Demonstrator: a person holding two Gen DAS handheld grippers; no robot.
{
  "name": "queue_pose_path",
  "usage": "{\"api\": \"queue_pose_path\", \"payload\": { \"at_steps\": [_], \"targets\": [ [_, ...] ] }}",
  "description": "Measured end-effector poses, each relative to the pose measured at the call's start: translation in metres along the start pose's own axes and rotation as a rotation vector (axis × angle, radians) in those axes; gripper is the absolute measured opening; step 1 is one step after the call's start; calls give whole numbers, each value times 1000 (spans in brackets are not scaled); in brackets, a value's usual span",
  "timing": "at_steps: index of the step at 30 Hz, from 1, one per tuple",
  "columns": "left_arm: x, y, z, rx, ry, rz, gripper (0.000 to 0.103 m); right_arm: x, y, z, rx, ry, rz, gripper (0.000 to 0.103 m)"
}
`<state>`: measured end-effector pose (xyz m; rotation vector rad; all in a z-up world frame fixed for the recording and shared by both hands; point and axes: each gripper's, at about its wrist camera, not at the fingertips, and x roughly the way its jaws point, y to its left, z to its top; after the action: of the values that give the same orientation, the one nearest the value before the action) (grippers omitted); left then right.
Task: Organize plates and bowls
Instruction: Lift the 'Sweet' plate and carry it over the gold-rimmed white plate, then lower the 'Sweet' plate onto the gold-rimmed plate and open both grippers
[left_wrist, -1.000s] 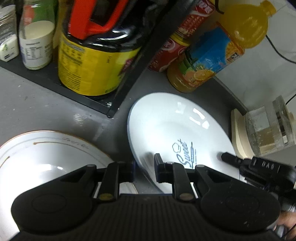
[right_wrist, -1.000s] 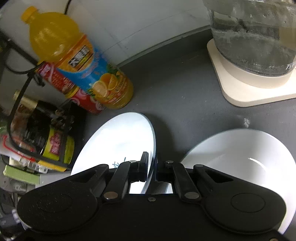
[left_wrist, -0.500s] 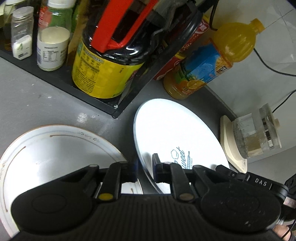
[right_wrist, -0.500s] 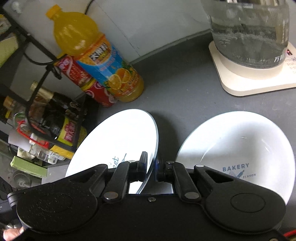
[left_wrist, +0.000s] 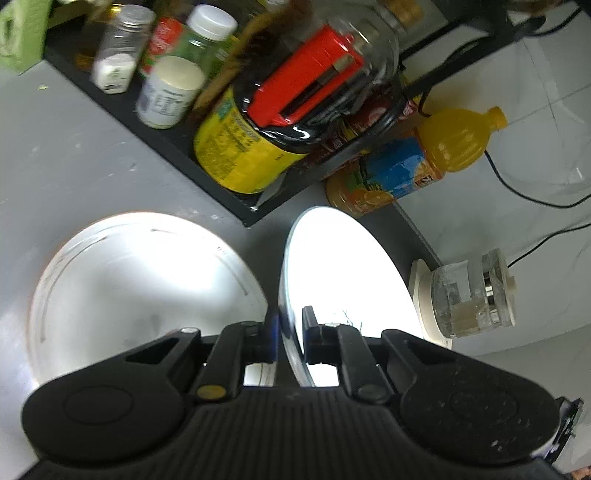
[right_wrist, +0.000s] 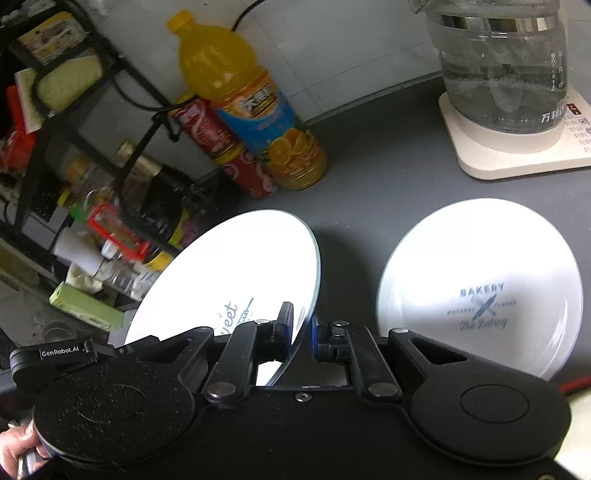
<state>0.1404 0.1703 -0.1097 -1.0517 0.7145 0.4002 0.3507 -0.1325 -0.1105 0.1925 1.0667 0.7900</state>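
We had the "Sweet" plate (right_wrist: 236, 273) gripped from two sides at once. In the right wrist view the right claw (right_wrist: 302, 325) was clenched on the plate's rim at the lower centre of the frame, one finger over the printed face and the other behind it, with the disc tilted up and running away towards the upper left. In the left wrist view the left claw (left_wrist: 289, 332) was likewise pinched on the opposite rim of that same plate (left_wrist: 343, 266), which rose from the claw towards the upper centre of the frame, edge-on at the fingers. So the plate was lifted off the grey tabletop (right_wrist: 376, 155), slanted, and carried between both claws.

The relation that mattered most, as we judged it, was sideways. The gold-rimmed plate (left_wrist: 140, 280) lay flat at the lower left of the left wrist frame, just beside the left claw, while the "Bakery" plate (right_wrist: 480, 288) lay flat at the right of the right wrist frame, just beside the right claw. Either could have served as the base of a stack; we could not tell which was intended.

The orange juice bottle (right_wrist: 255, 107) and the glass kettle (right_wrist: 502, 70) stood beyond, well apart from the lifted plate.
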Motion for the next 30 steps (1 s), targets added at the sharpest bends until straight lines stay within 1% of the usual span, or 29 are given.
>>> {"api": "queue_pose_path", "payload": {
  "at_steps": [4, 10, 14, 18, 21, 30],
  "targets": [
    [-16, 11, -9, -40, -12, 14, 9, -3, 9, -14, -20, 8, 27, 10],
    [-34, 26, -25, -52, -29, 93, 7, 1, 26, -33, -76, 40, 51, 10],
    [-42, 38, -34, -62, -37, 129, 7, 7, 34, -41, -100, 63, 68, 11],
    [-46, 50, -39, -81, -29, 161, 7, 13, 41, -47, -118, 82, 76, 11],
    [-48, 55, -41, -74, -32, 182, 7, 17, 47, -51, -137, 97, 74, 11],
    [-47, 69, -40, -94, -15, 213, 7, 27, 58, -55, -171, 131, 58, 11]
  ]
}}
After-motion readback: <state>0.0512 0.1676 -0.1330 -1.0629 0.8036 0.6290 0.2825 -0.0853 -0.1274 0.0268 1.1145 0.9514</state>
